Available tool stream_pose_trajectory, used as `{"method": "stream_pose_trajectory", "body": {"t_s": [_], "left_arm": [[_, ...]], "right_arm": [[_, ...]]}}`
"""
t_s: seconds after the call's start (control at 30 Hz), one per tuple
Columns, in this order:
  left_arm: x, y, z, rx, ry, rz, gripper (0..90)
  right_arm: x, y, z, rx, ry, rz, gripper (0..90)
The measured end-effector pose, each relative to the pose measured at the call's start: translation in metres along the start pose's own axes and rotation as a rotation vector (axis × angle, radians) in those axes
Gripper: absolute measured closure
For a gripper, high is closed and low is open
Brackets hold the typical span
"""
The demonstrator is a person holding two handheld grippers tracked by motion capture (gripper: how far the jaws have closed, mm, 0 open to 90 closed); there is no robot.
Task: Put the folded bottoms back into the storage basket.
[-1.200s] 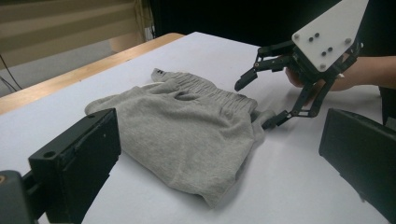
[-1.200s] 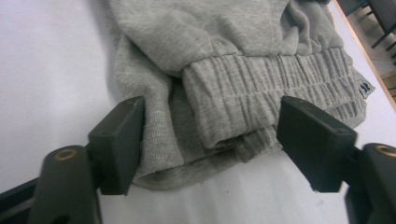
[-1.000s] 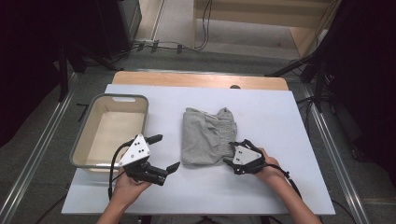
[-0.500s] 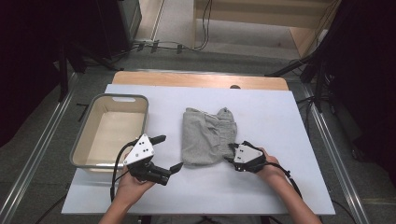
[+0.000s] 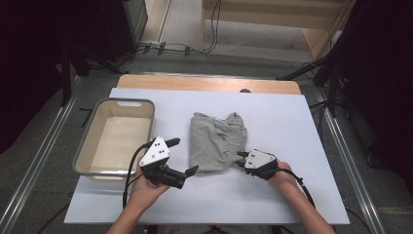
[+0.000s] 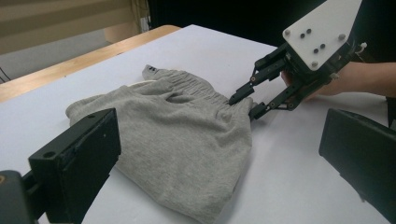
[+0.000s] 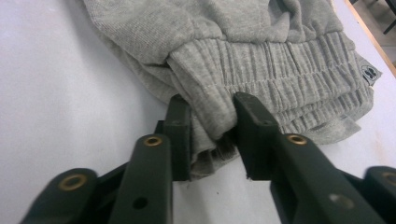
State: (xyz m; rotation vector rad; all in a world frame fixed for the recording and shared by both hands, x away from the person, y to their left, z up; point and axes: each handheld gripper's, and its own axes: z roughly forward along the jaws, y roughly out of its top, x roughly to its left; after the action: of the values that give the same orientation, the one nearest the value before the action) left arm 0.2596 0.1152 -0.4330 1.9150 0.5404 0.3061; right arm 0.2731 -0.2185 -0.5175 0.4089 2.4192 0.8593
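The high view shows a white table [image 5: 302, 195] with a folded grey garment [image 5: 214, 144] lying near its middle, between the two grippers and a little beyond them. The right gripper [image 5: 242, 157] sits at the garment's near right corner, and its jaws have just been closing with the cloth between them. In the right gripper view the two black jaws stand narrow, one on each side of a bunched fold of the elastic waistband [image 7: 280, 79], and the pads press into the fabric, so this gripper [image 7: 212, 135] grips the garment's edge. A small dark label [image 7: 370, 72] shows at the far right end of the waistband. The left gripper [image 5: 184, 157] lies to the left of the garment's near left corner, held in the person's left hand [image 5: 143, 187], and its jaws stand wide apart with nothing between them; one jaw tip comes just beside the cloth, and whether it touches it cannot be told. In the left gripper view the garment [image 6: 177, 135] spreads flat just ahead of these wide jaws, and the right gripper [image 6: 247, 105] pinches its far corner from the right. A beige plastic tub [image 5: 85, 163] stands on the table beyond and to the left of the left gripper, well apart from the garment.
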Motion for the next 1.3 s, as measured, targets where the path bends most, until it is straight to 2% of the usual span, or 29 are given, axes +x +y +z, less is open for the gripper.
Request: {"method": "stream_pose_trajectory", "body": {"t_s": [0.27,0.4,0.63,0.87,0.97,1.13,1.2,1.23,1.3], "left_arm": [[0.0,0.004,0.01,0.026,0.005,-0.009,0.0],[0.003,0.006,0.016,0.028,0.007,-0.036,0.0],[0.012,0.013,0.035,0.063,0.017,-0.097,0.0],[0.016,0.024,0.05,0.069,0.045,-0.122,0.0],[0.022,0.031,0.059,0.075,0.046,-0.151,0.0],[0.029,0.036,0.07,0.085,0.052,-0.176,0.0],[0.035,0.039,0.078,0.089,0.061,-0.205,0.0],[0.035,0.039,0.078,0.089,0.061,-0.205,0.0],[0.041,0.041,0.086,0.107,0.07,-0.222,0.0]], "right_arm": [[-0.003,0.0,-0.001,-0.003,0.025,0.02,69.7],[-0.004,0.0,-0.001,-0.001,0.03,0.023,69.7],[-0.006,0.0,-0.001,-0.002,0.04,0.038,69.6],[-0.008,0.0,-0.001,0.003,0.052,0.048,69.7],[-0.008,0.001,-0.001,0.005,0.055,0.052,69.6],[-0.009,0.001,-0.001,0.008,0.06,0.059,69.5],[-0.009,0.001,-0.001,0.007,0.063,0.062,69.6],[-0.009,0.001,-0.001,0.007,0.063,0.062,69.6],[-0.009,0.001,-0.001,0.008,0.065,0.067,69.5]]}}
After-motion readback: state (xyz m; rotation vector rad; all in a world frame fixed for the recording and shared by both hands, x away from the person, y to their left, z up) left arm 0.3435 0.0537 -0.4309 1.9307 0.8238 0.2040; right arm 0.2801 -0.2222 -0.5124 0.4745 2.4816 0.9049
